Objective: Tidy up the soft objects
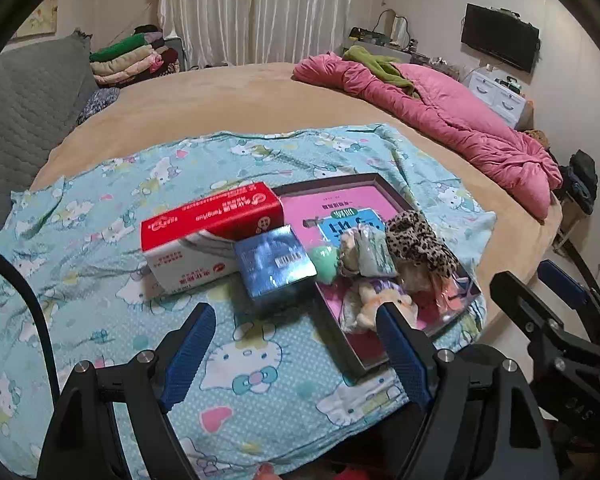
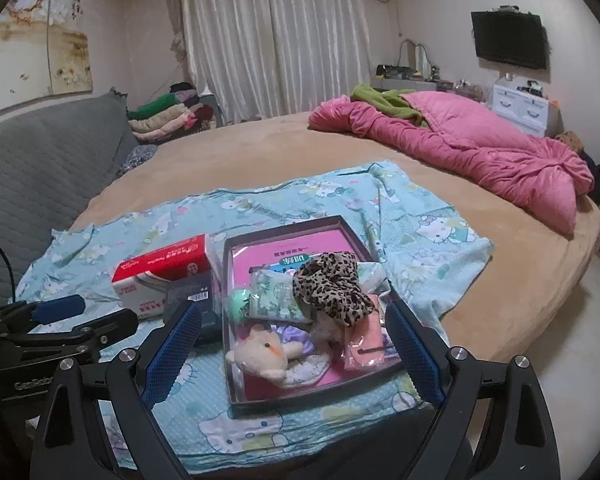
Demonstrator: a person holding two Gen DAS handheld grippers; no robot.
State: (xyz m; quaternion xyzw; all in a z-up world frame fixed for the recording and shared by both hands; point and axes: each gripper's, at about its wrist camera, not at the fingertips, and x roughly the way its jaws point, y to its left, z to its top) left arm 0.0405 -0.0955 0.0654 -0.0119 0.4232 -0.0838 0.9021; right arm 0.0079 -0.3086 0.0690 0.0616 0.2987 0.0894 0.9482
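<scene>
A dark-rimmed tray (image 1: 336, 336) (image 2: 300, 398) with a pink lining lies on a Hello Kitty cloth (image 1: 100, 264) (image 2: 420, 216). It holds a leopard-print cloth (image 1: 416, 240) (image 2: 332, 284), a cream plush toy (image 1: 380, 304) (image 2: 268, 352), a green ball (image 1: 324, 260) (image 2: 238, 300), a tissue packet (image 1: 374, 252) (image 2: 276, 292) and a pink packet (image 2: 364, 344). My left gripper (image 1: 295, 312) hovers open over the cloth, just short of a shiny blue box (image 1: 274, 264), with nothing between its fingers. My right gripper (image 2: 292, 310) is open in front of the tray, gripping nothing.
A red and white tissue box (image 1: 208, 232) (image 2: 164, 276) lies left of the tray, behind the blue box. The round tan bed (image 1: 220, 96) carries a pink quilt (image 1: 460, 120) at the far right. Folded blankets (image 1: 132, 60) and a grey padded backrest (image 1: 28, 100) are on the left.
</scene>
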